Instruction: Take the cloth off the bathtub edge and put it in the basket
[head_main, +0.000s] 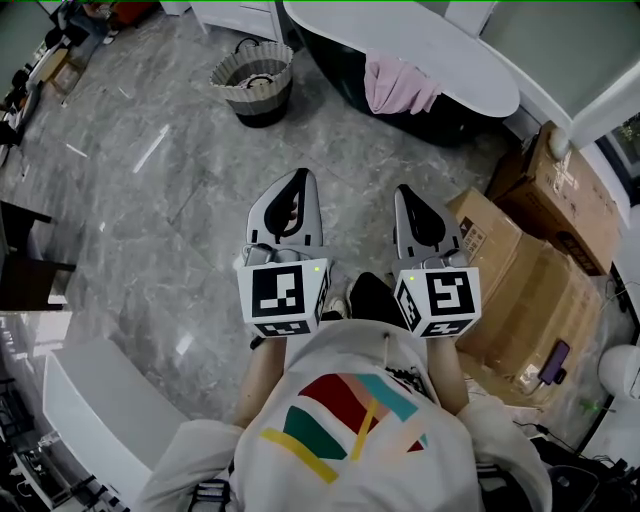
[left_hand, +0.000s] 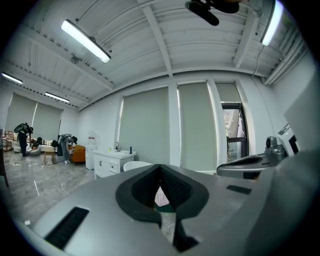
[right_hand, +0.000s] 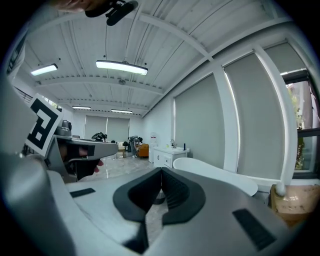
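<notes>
A pink cloth (head_main: 399, 84) hangs over the near rim of the white bathtub (head_main: 470, 62) at the top of the head view. Through the left gripper's jaws a sliver of the pink cloth (left_hand: 161, 197) shows far ahead. The woven basket (head_main: 254, 83) with dark handles stands on the floor left of the tub. My left gripper (head_main: 298, 177) and right gripper (head_main: 410, 192) are held side by side in front of the person, well short of the tub. Both are shut with nothing between their jaws. The bathtub (right_hand: 215, 173) also appears in the right gripper view.
Brown cardboard boxes (head_main: 535, 270) are stacked to the right of the grippers. A white cabinet (head_main: 100, 415) stands at the lower left, and dark furniture (head_main: 22, 260) at the left edge. The grey marble floor (head_main: 150, 190) stretches between the person and the basket.
</notes>
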